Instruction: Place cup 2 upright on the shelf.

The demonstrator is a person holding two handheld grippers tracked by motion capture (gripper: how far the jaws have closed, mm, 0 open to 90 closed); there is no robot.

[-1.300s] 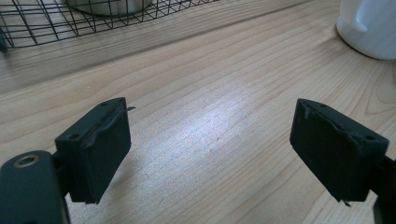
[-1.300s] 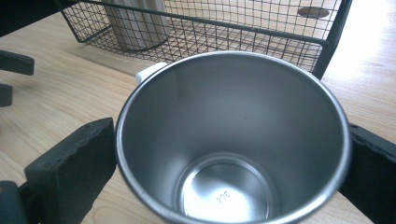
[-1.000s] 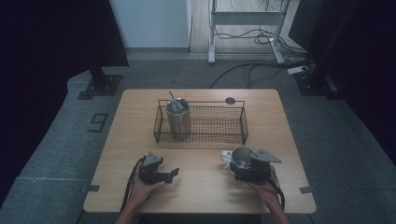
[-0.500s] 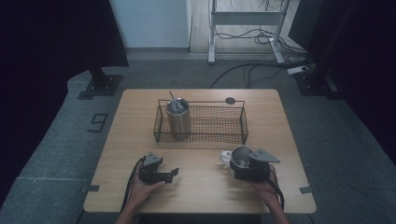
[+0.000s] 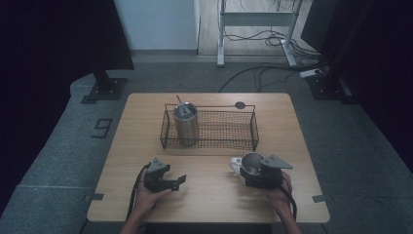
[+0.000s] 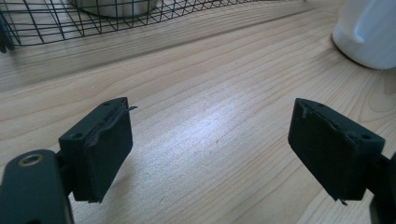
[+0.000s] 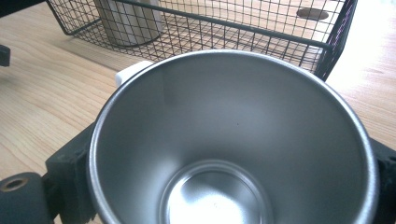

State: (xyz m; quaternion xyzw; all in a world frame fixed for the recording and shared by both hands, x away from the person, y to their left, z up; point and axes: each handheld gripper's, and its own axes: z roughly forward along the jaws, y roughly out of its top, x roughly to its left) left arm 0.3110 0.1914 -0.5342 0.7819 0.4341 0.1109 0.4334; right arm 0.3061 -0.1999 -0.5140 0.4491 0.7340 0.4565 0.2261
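Right gripper (image 5: pixel 253 171): jaws have just been closing, clamped on upright steel cup (image 7: pixel 233 140), mouth upward. Left gripper (image 5: pixel 171 183): jaws apart, empty.

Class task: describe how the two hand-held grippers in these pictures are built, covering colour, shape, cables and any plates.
Both are black, blocky tools. The left gripper ends in two thick, rectangular black pads with screw holes, and a black cable loops from it. The right gripper carries a grey three-cornered plate on top and trails its own black cable. No sleeves are visible.
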